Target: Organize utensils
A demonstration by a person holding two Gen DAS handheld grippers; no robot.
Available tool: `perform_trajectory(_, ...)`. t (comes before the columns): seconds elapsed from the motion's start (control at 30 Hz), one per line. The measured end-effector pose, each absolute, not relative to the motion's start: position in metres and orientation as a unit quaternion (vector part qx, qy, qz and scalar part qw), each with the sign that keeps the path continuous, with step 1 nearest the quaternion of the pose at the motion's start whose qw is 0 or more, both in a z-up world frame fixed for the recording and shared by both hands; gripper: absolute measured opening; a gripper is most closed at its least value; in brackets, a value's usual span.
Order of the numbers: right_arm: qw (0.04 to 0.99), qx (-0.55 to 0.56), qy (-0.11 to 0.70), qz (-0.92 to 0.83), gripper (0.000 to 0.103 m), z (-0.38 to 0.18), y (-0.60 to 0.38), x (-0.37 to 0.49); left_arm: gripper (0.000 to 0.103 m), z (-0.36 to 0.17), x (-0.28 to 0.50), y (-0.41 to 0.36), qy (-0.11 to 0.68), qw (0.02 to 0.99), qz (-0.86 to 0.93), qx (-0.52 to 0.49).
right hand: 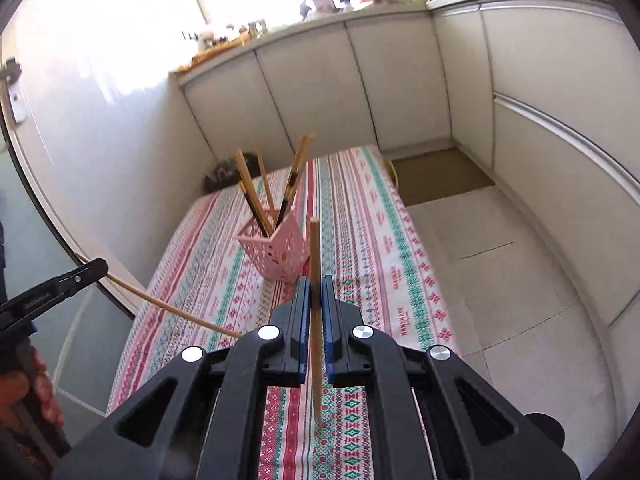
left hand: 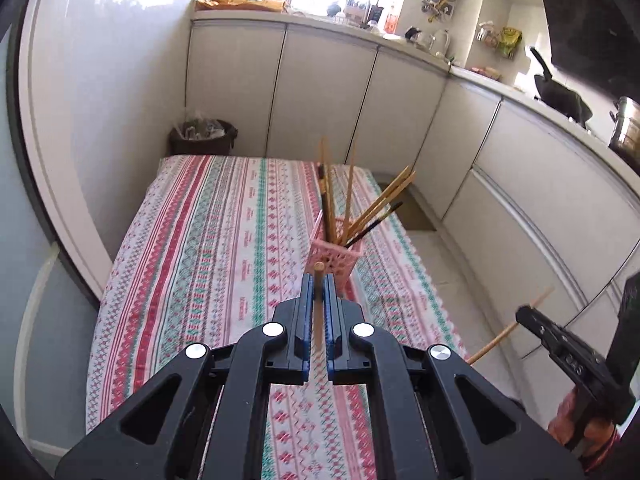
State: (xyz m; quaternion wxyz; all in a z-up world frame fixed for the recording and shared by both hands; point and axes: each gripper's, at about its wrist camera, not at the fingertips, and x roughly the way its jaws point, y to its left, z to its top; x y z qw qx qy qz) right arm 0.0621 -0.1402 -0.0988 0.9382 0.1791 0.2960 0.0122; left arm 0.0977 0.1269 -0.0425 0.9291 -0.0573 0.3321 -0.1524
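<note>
A pink lattice holder [left hand: 334, 258] stands on the striped tablecloth [left hand: 208, 248] with several wooden and dark chopsticks [left hand: 352, 204] in it; it also shows in the right wrist view [right hand: 276, 254]. My left gripper [left hand: 319, 284] is shut on one wooden chopstick [left hand: 318, 312], held upright just short of the holder. My right gripper [right hand: 316, 286] is shut on another wooden chopstick [right hand: 315, 280], right of the holder. Each gripper shows in the other's view: the right one [left hand: 528, 316], the left one [right hand: 96, 268].
White cabinets [left hand: 332, 96] run along the back and right under a cluttered counter. A dark bin [left hand: 202, 136] stands beyond the table's far end. Tiled floor [right hand: 500, 272] and a brown mat [right hand: 440, 176] lie right of the table.
</note>
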Motion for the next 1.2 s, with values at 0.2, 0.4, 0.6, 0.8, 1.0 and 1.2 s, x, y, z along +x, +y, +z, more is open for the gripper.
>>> perform_trajectory(0.2,0.941,0.202,0.272,-0.003,0.006,-0.082,-0.166,0.058,0.004,0.003,0.127,0.102,0.277,0.946,-0.156,-0.063)
perform_trajectory(0.4,0.942,0.21,0.261,-0.006,0.006,-0.072,-0.184,0.063,0.004,0.036,0.162,0.074,0.254,0.952,-0.163,-0.044)
perform_trajectory(0.6,0.935,0.223,0.276,-0.002,0.006,-0.079,-0.195,0.073,0.006,0.02,0.18,0.087,0.282,0.949,-0.13,-0.056)
perform_trajectory(0.8,0.919,0.239,0.314,0.003,0.006,-0.098,-0.198,0.089,0.046,-0.141,0.258,0.112,0.567,0.807,-0.116,-0.118)
perform_trajectory(1.0,0.913,0.236,0.334,0.002,0.006,-0.108,-0.195,0.096,0.046,-0.235,0.237,0.068,0.615,0.784,-0.087,-0.004)
perform_trajectory(1.2,0.911,0.23,0.341,0.006,0.006,-0.106,-0.188,0.092,0.034,-0.247,0.232,0.043,0.579,0.809,-0.077,0.064)
